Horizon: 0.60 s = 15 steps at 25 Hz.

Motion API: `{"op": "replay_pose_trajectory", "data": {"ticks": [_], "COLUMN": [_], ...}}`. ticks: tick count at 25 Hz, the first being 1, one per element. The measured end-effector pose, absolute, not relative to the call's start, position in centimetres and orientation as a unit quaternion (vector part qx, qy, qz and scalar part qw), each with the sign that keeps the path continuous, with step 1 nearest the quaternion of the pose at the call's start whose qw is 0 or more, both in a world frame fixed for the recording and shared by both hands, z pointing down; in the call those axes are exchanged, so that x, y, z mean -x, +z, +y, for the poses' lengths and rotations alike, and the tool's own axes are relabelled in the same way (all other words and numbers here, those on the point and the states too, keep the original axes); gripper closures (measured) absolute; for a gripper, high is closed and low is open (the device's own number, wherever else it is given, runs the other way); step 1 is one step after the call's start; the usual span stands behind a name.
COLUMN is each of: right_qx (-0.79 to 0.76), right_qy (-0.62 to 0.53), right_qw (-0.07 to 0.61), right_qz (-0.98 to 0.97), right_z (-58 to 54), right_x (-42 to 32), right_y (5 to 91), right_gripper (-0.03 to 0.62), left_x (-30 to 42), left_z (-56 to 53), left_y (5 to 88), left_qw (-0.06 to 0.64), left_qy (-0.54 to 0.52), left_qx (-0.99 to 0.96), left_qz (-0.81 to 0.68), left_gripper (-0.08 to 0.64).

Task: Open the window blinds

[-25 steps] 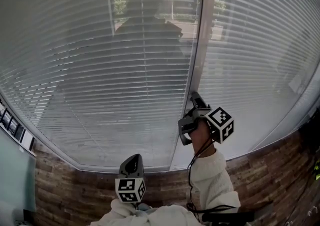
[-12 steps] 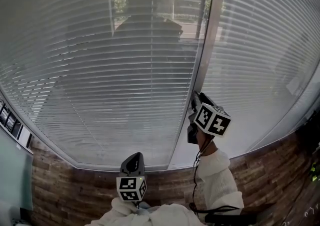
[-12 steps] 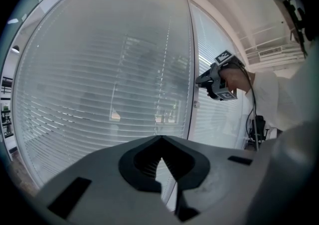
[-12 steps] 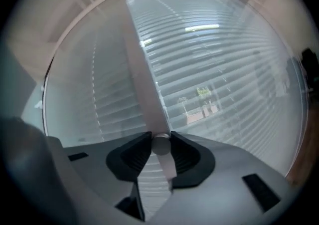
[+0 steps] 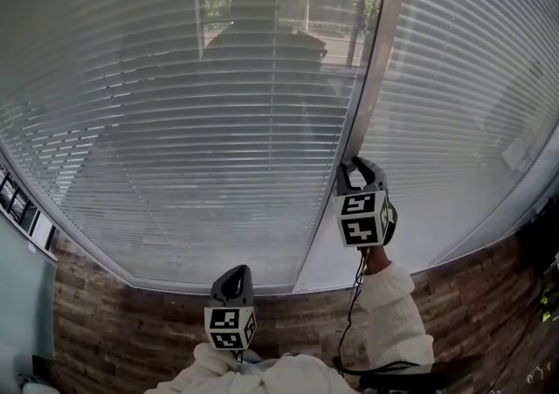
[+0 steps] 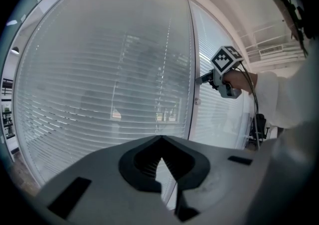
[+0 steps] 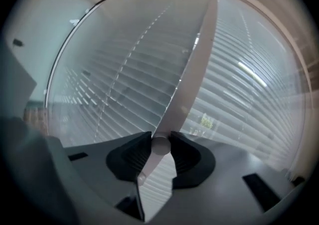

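My right hand-held gripper clamps small white round knob, jutting toward me from vertical white window frame; left hand-held gripper closed, empty.

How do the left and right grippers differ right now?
The right gripper is clamped on a round white knob; the left gripper has its jaws together on nothing. The right gripper is up at the window mullion; the left gripper sits lower, away from the blinds. Both point at the blinds.
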State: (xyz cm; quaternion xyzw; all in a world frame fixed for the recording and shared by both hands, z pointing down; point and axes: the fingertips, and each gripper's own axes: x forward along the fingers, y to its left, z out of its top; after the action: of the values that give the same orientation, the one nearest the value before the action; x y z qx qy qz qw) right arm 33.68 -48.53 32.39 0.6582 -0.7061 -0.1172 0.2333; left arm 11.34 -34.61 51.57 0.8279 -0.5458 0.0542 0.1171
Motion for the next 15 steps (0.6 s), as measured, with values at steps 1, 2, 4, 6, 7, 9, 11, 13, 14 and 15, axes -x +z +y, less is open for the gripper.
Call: {"op": "replay_pose_trajectory", "data": {"ticks": [1,2,4,6,7,9,11,13,14,15], "right_qx": [-0.654,-0.651,-0.646,-0.64,-0.636,-0.625,-0.611,-0.592,-0.581,-0.57], "right_qy": [-0.135,-0.153,-0.195,-0.245,-0.269,-0.306,-0.333,-0.363,-0.378,-0.392], "right_qw": [0.255,0.277,0.318,0.363,0.383,0.414,0.438,0.462,0.474,0.487], "right_qz": [-0.699,-0.69,-0.666,-0.631,-0.613,-0.586,-0.569,-0.552,-0.542,-0.533], "right_z": [-48.5,-48.5,-48.6,-48.6,-48.7,-48.8,-48.9,-48.8,-48.7,-48.7], "right_x": [-33.6,-33.4,-33.2,-33.0,-33.0,-32.9,-32.8,-32.7,-32.7,-32.6], "right_y": [32.4,32.5,32.7,32.9,33.0,33.2,33.3,33.5,33.5,33.6], "right_gripper": [0.463,0.463,0.463,0.463,0.463,0.463,0.463,0.463,0.463,0.463], "left_x": [-11.3,-11.2,-11.2,-11.4,-11.5,-11.9,-12.1,-12.2,-12.1,-12.1], "left_z": [-34.7,-34.8,-34.9,-34.9,-34.9,-34.9,-34.9,-34.8,-34.7,-34.7], "left_y": [51.7,51.7,51.8,51.9,51.9,51.9,52.0,52.1,52.1,52.2], "left_qw": [0.117,0.117,0.118,0.119,0.119,0.119,0.119,0.118,0.118,0.118], "left_qy": [0.055,0.056,0.057,0.058,0.059,0.06,0.061,0.062,0.063,0.063], "left_qx": [-0.827,-0.826,-0.825,-0.826,-0.827,-0.829,-0.83,-0.831,-0.831,-0.831], "left_qz": [-0.547,-0.548,-0.549,-0.548,-0.547,-0.543,-0.541,-0.541,-0.54,-0.541], "left_gripper": [0.561,0.561,0.561,0.561,0.561,0.561,0.561,0.561,0.561,0.561]}}
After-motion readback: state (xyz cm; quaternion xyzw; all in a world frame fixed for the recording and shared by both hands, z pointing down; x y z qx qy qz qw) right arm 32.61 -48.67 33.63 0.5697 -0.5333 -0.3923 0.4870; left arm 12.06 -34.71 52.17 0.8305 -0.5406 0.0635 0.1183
